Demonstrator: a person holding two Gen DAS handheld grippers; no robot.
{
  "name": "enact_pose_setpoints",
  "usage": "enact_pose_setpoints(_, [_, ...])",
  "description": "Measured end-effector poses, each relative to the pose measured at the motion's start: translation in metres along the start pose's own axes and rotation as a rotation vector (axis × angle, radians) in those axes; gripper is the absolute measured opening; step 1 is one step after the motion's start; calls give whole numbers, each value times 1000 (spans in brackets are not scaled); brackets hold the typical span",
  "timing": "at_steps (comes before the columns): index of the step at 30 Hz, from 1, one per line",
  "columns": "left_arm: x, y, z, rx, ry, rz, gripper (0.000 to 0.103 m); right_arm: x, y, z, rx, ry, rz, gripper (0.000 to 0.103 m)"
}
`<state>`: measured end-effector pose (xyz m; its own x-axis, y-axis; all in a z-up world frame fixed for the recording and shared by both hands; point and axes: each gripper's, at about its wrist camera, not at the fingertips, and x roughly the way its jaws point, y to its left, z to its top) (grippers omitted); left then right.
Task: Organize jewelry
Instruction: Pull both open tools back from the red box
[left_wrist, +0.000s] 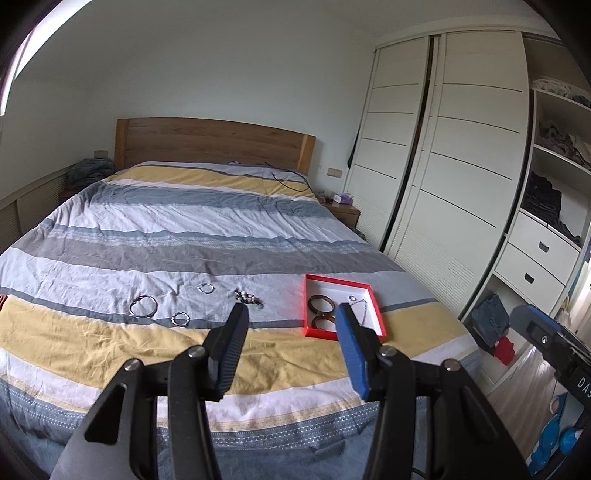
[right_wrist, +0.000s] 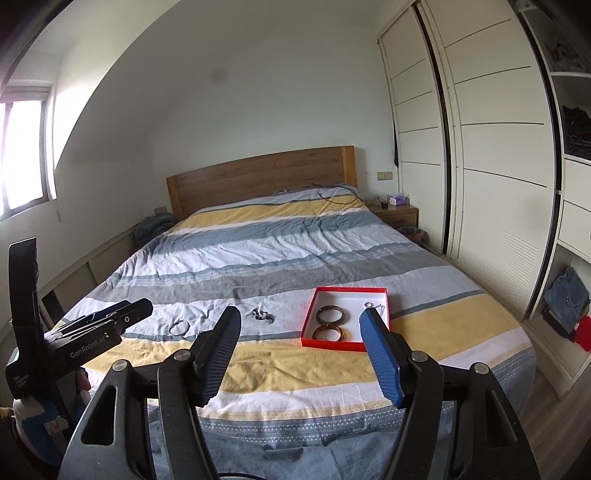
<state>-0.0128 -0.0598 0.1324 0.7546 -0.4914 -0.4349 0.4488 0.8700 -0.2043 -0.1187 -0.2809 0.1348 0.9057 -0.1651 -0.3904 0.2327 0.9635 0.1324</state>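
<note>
A red-rimmed white box (left_wrist: 334, 286) (right_wrist: 351, 291) lies on the striped bed. It holds two brown bangles (left_wrist: 320, 305) (right_wrist: 330, 314), a silver chain (left_wrist: 361, 308) and a small ring (right_wrist: 368, 304). Left of the box on the bedspread lie a beaded bracelet (left_wrist: 248, 297) (right_wrist: 263, 315), a large silver bangle (left_wrist: 143, 306) and two smaller silver rings (left_wrist: 206, 288) (left_wrist: 181, 319). One silver ring (right_wrist: 179, 327) shows in the right wrist view. My left gripper (left_wrist: 291, 314) is open and empty, above the bed's foot, short of the jewelry. My right gripper (right_wrist: 299, 317) is open and empty, also short of the box.
The bed (left_wrist: 177, 221) has a wooden headboard (left_wrist: 214, 144). A white sliding wardrobe (left_wrist: 443, 166) with open shelves and drawers stands at the right. A nightstand (right_wrist: 399, 214) and a bin (right_wrist: 413, 233) stand by the headboard. Clothes (left_wrist: 495, 325) lie on the floor at right.
</note>
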Motion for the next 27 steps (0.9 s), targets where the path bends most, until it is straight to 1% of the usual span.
enact_pose_setpoints(7, [-19,1,-1,18,-44,83,52,-10,9,-2,-15,-19,-2,68])
enact_pose_setpoints(10, [-24,3,-3,17,-51,102,54,-10,13,-3,-24,-18,-1,72])
enact_pose_setpoints(12, [-26,6,-4,12,-52,106,55,-11,16,-5,-28,-16,-2,75])
enact_pose_setpoints(23, [-31,8,-5,3,-54,119,55,-21,22,-4,-41,-38,-6,78])
enact_pose_setpoints(27, [-40,4,-5,10,-73,117,56,-29,22,-4,-36,-55,-8,80])
